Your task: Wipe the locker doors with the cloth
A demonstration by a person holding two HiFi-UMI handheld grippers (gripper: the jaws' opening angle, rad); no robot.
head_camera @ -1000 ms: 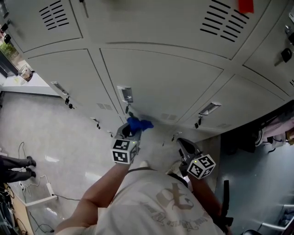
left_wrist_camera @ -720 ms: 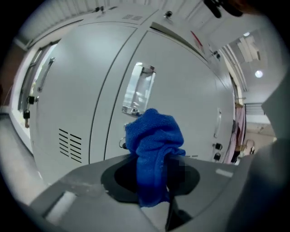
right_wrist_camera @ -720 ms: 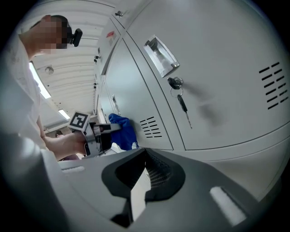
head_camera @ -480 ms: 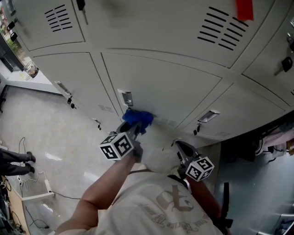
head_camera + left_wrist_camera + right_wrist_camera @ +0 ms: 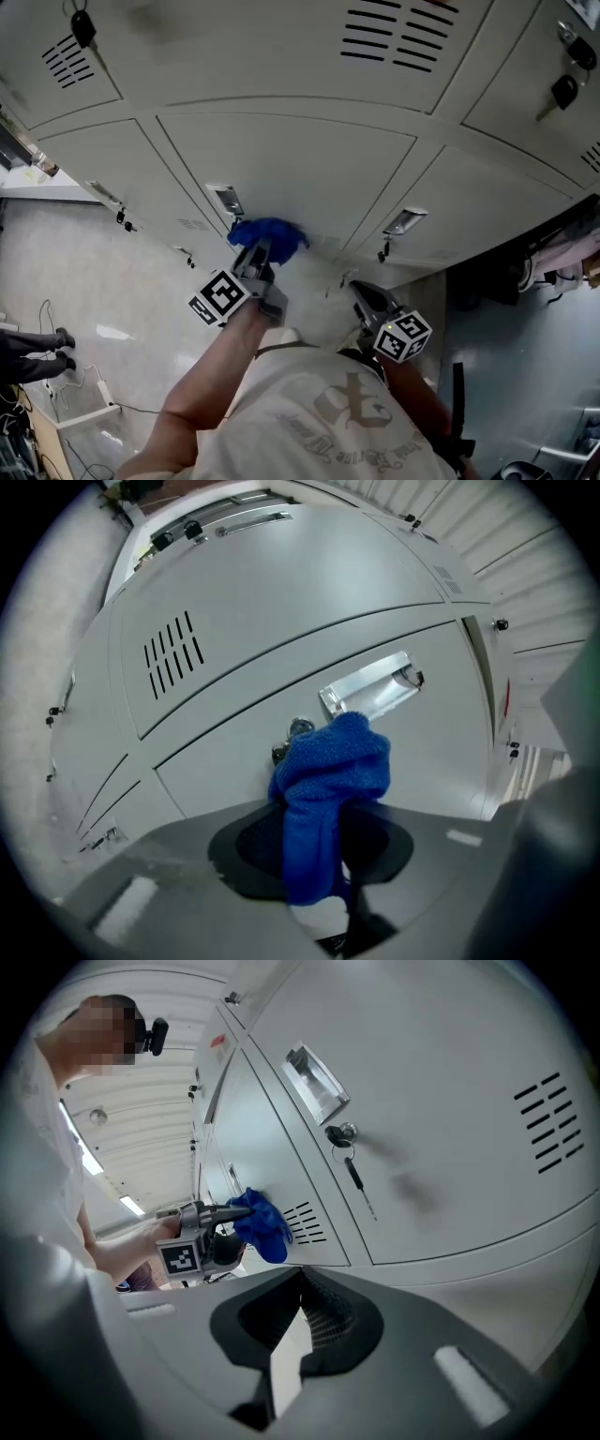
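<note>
My left gripper is shut on a blue cloth and holds it against a grey locker door. The cloth sits just below and right of that door's metal label holder. In the left gripper view the cloth bulges out of the jaws and covers their tips, close under the label holder and a key lock. My right gripper hangs lower and to the right, off the doors, shut with nothing in it. Its own view shows the left gripper and cloth.
Keys hang from locks on neighbouring doors, and one door facing the right gripper has a key in its lock. Vent slots mark the upper doors. Someone's shoes and cables lie on the floor at left. Dark clutter stands at right.
The left gripper has carried the cloth up the door, closer to the label holder, and its marker cube has turned. The right gripper has barely moved.
</note>
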